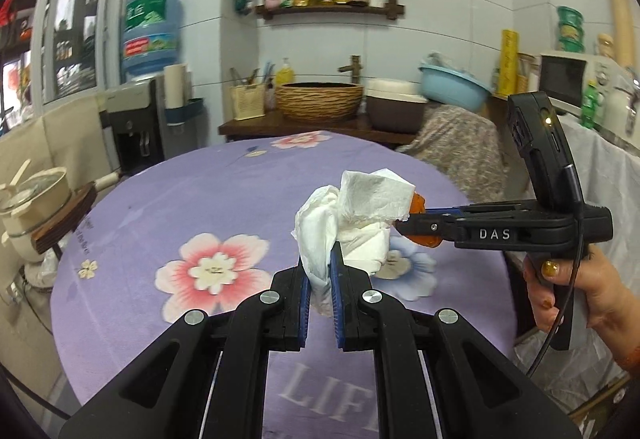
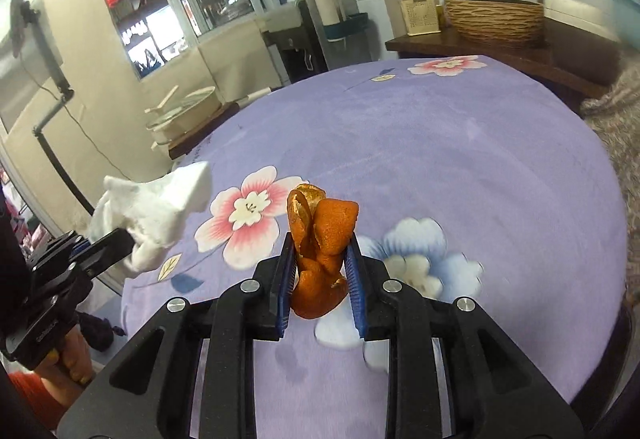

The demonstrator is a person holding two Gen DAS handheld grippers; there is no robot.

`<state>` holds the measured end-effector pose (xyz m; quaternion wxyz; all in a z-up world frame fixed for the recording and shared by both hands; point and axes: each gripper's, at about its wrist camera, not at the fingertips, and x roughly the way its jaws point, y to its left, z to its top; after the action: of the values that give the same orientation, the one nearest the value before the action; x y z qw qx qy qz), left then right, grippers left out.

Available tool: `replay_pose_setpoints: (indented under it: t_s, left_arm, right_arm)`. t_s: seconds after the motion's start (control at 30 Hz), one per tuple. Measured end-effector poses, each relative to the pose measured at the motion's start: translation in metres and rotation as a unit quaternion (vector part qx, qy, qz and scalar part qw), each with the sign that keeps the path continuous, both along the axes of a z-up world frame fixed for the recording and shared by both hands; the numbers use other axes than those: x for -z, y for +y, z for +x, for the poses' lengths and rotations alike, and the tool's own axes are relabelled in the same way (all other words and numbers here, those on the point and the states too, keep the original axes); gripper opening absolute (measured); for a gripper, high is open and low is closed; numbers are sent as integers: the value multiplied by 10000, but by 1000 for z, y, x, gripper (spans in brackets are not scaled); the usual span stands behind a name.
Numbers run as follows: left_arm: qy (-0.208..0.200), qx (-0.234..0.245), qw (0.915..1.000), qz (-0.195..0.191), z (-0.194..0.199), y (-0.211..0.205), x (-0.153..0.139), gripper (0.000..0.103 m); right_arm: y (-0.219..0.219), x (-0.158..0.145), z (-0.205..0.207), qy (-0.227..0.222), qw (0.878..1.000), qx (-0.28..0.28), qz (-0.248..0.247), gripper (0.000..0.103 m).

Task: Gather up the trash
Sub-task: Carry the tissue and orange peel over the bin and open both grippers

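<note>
Item one: a crumpled white paper tissue point(image 1: 344, 215), soft and creased, folded into loose lobes. It is pinched between the blue ribbed pads of the left gripper point(image 1: 320, 271), whose black jaws stand narrow and tight on the wad, above the table. Its lower tail sits between the pads; the upper folds flare free. In the right wrist view the same tissue point(image 2: 156, 211) is blurred at its edges.

Item two: an orange citrus peel point(image 2: 320, 239), curled, with a pebbled outer skin and a paler inner face. It stands upright between the blue pads of the right gripper point(image 2: 322, 275), which presses it from both sides, the jaws fairly narrow. In the left wrist view only slivers of the peel point(image 1: 420, 205) show, the rest hidden behind the tissue and the gripper's black fingers.

Item three: a round table under a lilac fleece cloth point(image 1: 224, 191) printed with pink and blue flowers; grey lettering near the front edge is cut off by the gripper frame.

Item four: a hand point(image 1: 576, 291) with gold-painted nails gripping the right gripper's black handle, partly out of frame.

Background: a woven wicker basin point(image 1: 320, 99) on a dark wooden counter; a blue water-cooler bottle point(image 1: 152, 29), blurred.
</note>
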<state>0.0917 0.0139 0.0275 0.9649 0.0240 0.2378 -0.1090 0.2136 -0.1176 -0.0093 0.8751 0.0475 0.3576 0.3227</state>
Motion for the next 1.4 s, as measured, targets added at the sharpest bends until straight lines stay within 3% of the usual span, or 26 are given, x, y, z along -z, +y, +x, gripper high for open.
replay_pose_setpoints:
  t_s: [0.23, 0.37, 0.5, 0.67, 0.8, 1.07, 1.4]
  left_arm:
    - [-63, 642, 9979, 107, -10, -63, 4, 10]
    - [-181, 797, 9966, 134, -14, -95, 7, 10]
    - [-98, 1007, 9949, -53, -14, -118, 11, 10]
    - [-123, 1198, 9927, 35, -14, -152, 19, 10]
    - [-1, 1310, 9914, 2, -9, -174, 29, 10]
    - [214, 1776, 9838, 112, -2, -226, 51, 10]
    - [634, 2042, 9760, 405, 19, -281, 95, 10]
  right_arm:
    - [-62, 1, -58, -670, 9948, 704, -319, 25]
    - [-97, 7, -78, -773, 9903, 1103, -339, 25]
    - [-133, 11, -99, -969, 9816, 1566, -503, 25]
    - [-177, 24, -119, -956, 9717, 2074, -598, 25]
    - [-209, 39, -133, -1001, 9561, 2643, -781, 25]
    - [-258, 81, -138, -557, 9402, 3270, -775, 25]
    - [-301, 165, -83, 481, 9291, 3563, -864, 25]
